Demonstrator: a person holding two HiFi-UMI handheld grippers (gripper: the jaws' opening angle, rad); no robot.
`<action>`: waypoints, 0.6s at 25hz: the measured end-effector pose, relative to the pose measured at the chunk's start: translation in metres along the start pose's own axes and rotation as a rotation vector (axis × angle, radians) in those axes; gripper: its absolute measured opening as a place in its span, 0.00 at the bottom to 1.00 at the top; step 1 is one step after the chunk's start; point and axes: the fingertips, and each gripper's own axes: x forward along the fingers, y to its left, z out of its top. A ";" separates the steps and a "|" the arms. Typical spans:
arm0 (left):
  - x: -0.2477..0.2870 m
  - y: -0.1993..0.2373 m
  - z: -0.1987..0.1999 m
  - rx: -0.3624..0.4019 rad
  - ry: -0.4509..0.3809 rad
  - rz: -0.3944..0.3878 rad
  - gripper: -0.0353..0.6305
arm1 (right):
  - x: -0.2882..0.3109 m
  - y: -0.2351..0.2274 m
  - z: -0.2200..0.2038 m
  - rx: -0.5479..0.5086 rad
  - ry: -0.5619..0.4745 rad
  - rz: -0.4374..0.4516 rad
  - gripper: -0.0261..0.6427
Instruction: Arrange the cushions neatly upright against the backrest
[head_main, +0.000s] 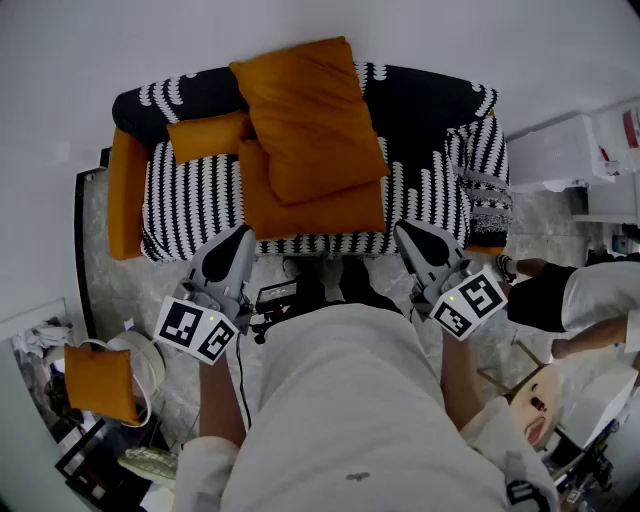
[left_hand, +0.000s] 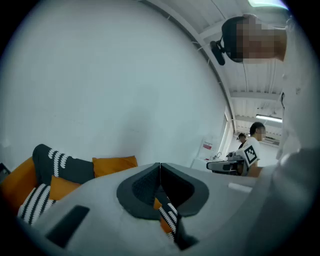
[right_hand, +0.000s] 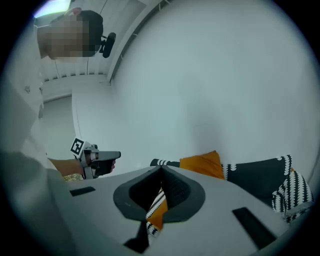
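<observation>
We hold our left tool (head_main: 240, 236) and right tool (head_main: 403, 230) shut and empty, near the black-and-white fabric sofa (head_main: 190, 200) with heaped orange square cushions (head_main: 310, 115).

No lettering or numbers can be read.

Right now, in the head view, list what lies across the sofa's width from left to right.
Left to right: orange left end of the sofa → small orange cushion → large orange cushion on top of the pile → striped right end of the sofa → white box.
</observation>
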 end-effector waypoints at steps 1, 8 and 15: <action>-0.001 0.000 0.001 -0.005 -0.006 -0.002 0.07 | 0.001 0.002 0.000 -0.003 0.001 0.002 0.05; -0.011 0.002 -0.001 -0.005 0.000 -0.021 0.07 | 0.010 0.019 -0.002 -0.009 0.001 0.001 0.05; -0.021 0.014 -0.007 -0.003 0.012 -0.037 0.07 | 0.017 0.025 -0.007 0.010 -0.001 -0.043 0.05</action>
